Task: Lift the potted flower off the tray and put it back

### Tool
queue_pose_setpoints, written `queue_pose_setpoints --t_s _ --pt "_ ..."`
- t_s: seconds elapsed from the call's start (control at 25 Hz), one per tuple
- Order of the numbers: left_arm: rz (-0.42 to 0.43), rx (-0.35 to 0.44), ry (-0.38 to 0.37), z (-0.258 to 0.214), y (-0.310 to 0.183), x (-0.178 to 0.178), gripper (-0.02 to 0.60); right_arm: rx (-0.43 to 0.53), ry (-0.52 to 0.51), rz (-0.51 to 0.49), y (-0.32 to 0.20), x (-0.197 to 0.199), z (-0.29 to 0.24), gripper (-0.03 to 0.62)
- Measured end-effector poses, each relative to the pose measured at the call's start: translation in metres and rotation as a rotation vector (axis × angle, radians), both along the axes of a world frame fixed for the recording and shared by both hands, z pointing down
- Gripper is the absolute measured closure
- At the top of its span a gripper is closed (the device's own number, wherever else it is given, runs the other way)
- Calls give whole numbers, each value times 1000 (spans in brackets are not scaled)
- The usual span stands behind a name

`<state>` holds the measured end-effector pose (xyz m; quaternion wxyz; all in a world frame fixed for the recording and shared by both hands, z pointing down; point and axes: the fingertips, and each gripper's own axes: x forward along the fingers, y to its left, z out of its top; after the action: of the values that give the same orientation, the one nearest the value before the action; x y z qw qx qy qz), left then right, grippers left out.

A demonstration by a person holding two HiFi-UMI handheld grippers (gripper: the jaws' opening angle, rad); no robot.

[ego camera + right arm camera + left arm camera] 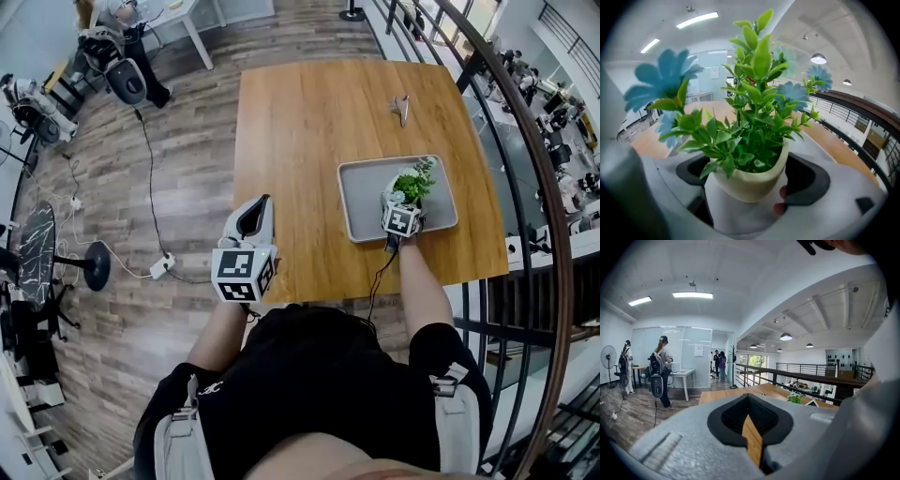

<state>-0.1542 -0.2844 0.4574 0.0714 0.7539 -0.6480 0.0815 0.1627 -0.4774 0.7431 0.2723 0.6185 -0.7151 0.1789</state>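
A cream pot with green leaves and blue flowers, the potted flower (413,180) (751,178), is over the near part of the grey tray (362,187) on the wooden table (300,131). My right gripper (401,200) (750,190) is shut on the pot, one jaw on each side. Whether the pot rests on the tray or hangs just above it I cannot tell. My left gripper (255,212) (751,430) is at the table's near left edge, well apart from the tray. Its jaws are shut with nothing in them.
A small grey metal object (401,109) lies at the table's far right. A dark railing (527,150) runs close along the table's right side. Cables and a power strip (161,266) lie on the floor to the left. People stand by a white desk (684,376) farther off.
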Motion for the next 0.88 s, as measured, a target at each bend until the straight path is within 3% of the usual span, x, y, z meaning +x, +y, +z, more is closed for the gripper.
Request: queue_pose_setpoints --t_s 0.16,0.28,0.6,0.88 --pt "11 -1 10 0 0 0 569 -30 22 -65 8 -4 -1 108" --pt "25 9 14 -3 0 2 569 -27 18 -60 23 -4 -9 109" --pt "70 13 45 2 1 14 569 154 -21 -83 34 -16 -65 114" --pt "143 28 62 -1 -5 37 569 317 -165 -131 57 -35 -160 115"
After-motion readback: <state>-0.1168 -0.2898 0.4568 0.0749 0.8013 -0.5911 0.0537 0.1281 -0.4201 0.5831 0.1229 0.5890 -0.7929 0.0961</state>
